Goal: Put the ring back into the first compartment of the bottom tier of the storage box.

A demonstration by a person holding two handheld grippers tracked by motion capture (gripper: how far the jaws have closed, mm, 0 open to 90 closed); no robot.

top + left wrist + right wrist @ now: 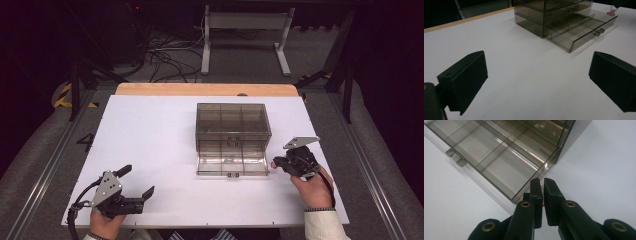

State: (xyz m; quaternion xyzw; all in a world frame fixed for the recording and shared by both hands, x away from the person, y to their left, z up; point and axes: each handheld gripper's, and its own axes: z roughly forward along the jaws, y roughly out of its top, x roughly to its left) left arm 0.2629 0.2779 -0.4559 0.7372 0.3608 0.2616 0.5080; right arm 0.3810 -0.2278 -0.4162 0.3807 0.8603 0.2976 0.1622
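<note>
A smoky clear drawer cabinet (232, 120) stands mid-table with its bottom drawer (231, 162) pulled out; the divided compartments (499, 157) look empty. My right gripper (276, 164) hovers just off the drawer's front right corner. Its jaws are shut on a small red thing (273, 164), seen as a red sliver (543, 205) between the pads of the right gripper (542, 185). In the left gripper view the same red and white thing (612, 12) hangs beside the drawer (579, 32). My left gripper (136, 181) rests at the table's front left, and its jaws (537, 62) stand wide open over bare white surface.
The white tabletop (150, 140) has a wooden strip (205, 89) along its far edge. Behind it on the floor are a metal stand (245, 30) and loose cables (165, 55). Metal rails (55, 150) run along both sides of the table.
</note>
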